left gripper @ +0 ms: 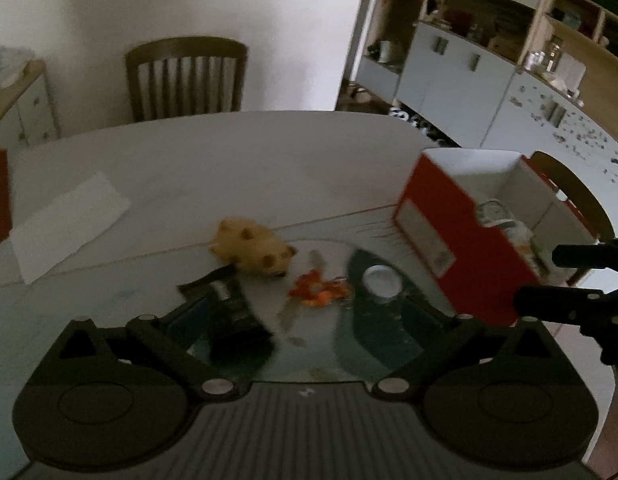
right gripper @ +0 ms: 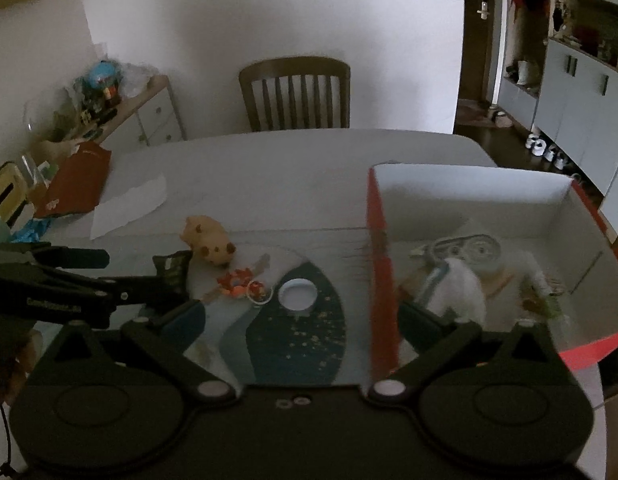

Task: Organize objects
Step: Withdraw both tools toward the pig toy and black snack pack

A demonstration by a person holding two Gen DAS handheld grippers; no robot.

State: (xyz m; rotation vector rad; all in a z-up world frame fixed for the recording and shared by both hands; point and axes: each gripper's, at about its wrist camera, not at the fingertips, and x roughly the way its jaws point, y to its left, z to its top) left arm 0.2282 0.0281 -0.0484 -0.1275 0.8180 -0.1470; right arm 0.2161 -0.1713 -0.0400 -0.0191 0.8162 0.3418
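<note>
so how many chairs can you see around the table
2. One chair at the far side against the wall; a second chair behind the red box, partly hidden. Others may be out of view.

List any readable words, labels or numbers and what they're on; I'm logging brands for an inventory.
Nothing can be read with certainty.
Label on the end of the red box: print too blurred.
Pale lettering on the left tongs' black arm: too small and dark.
Black packet on the table: markings blurred.
Red bag at the table's far left: print too small.
</note>
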